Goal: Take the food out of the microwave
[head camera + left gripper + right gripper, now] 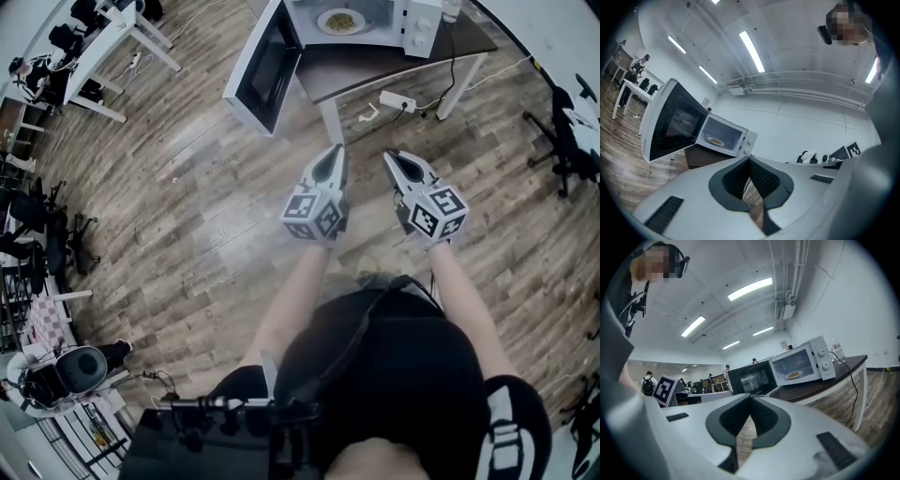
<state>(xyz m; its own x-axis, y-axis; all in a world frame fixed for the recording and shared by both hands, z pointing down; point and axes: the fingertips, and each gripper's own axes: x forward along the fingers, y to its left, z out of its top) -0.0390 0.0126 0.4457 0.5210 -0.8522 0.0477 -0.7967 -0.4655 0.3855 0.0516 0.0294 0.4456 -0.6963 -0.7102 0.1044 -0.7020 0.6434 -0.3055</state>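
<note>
Left gripper (333,155) and right gripper (394,157): side by side, jaws of each closed tip to tip, nothing held. Well ahead of them, on a dark table (394,64), stands the microwave (417,23), its door (262,67) swung open. The plate of food (341,21) lies inside.

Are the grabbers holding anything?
Nothing. The left gripper and right gripper are both shut and empty; the round plate of food sits inside the open white microwave.
</note>
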